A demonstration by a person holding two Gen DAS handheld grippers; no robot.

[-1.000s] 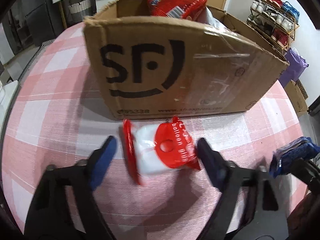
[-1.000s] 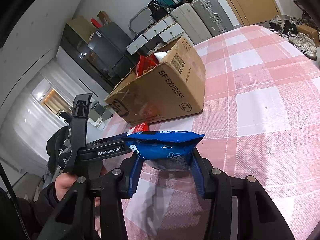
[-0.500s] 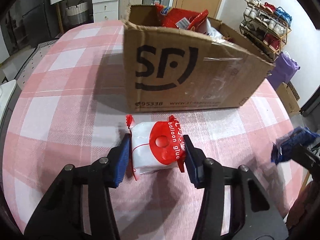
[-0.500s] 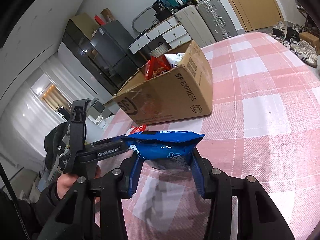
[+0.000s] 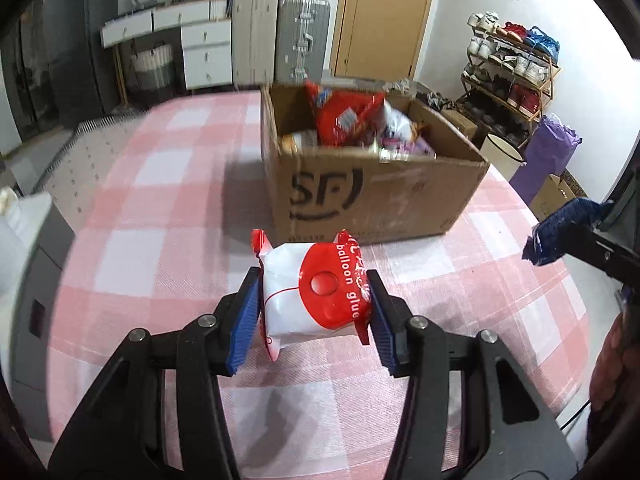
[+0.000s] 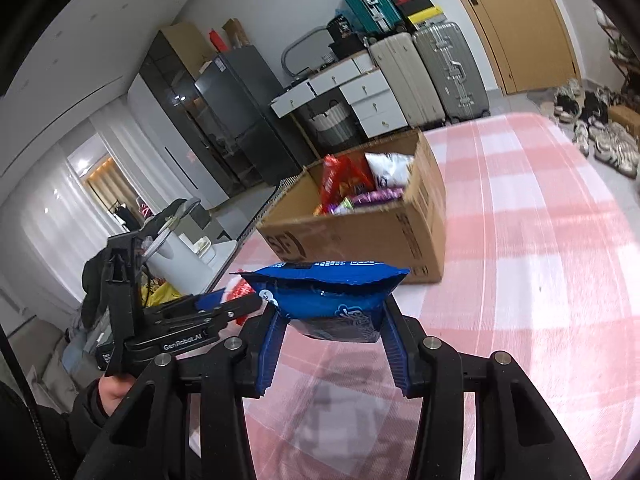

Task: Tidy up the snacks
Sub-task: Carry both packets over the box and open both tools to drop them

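Pink-checked table point(image 5: 168, 200) carries an open box point(image 5: 372, 200); before it, left jaws clamp a white-red packet point(image 5: 316, 292) crosswise, right jaws a blue bag point(image 6: 332, 296) crosswise.

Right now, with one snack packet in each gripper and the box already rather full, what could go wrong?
1. The left gripper pinches the soft white and red packet only at its sides, so it may slip out.
2. The cardboard box is piled high; its tall red bag could tip out when more lands.
3. The right gripper holds the blue packet close beside the left; both heading for one opening might collide.
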